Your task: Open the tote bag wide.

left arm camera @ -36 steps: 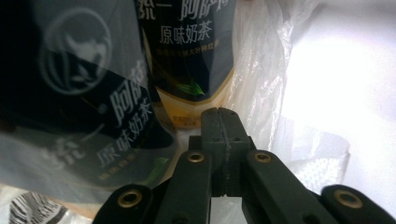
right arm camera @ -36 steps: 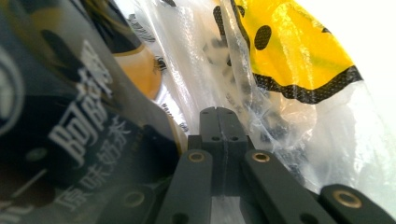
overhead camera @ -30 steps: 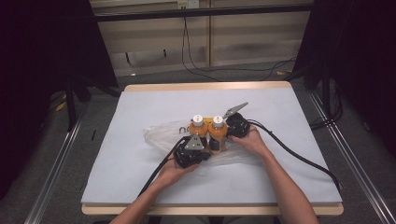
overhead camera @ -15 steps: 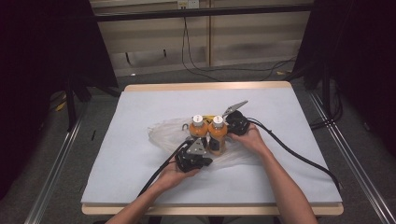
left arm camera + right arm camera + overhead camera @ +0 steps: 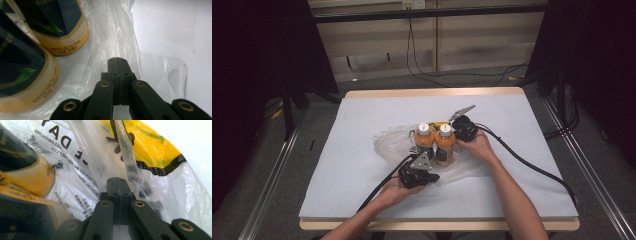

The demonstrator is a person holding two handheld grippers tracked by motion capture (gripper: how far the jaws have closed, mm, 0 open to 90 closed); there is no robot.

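Note:
Two orange drink bottles [image 5: 424, 142] [image 5: 445, 145] with white caps stand upright side by side on a clear plastic bag [image 5: 387, 142] at mid table. My left gripper [image 5: 413, 151] sits at their near side. In the left gripper view its jaws [image 5: 116, 59] are shut with bag film [image 5: 112, 37] bunched at the tips, and both bottle bases [image 5: 57, 22] [image 5: 22, 70] stand to the left. My right gripper [image 5: 451, 127] is behind the bottles on the right. Its jaws [image 5: 116, 179] are shut on a strip of the printed bag [image 5: 82, 170] that rises from the tips.
A yellow patch with a black edge [image 5: 155, 150] shows through the bag. Black cables [image 5: 522, 160] trail from both grippers toward the near edge. The white table [image 5: 362, 200] has bare surface all round the bag; dark floor and rails [image 5: 272, 175] flank it.

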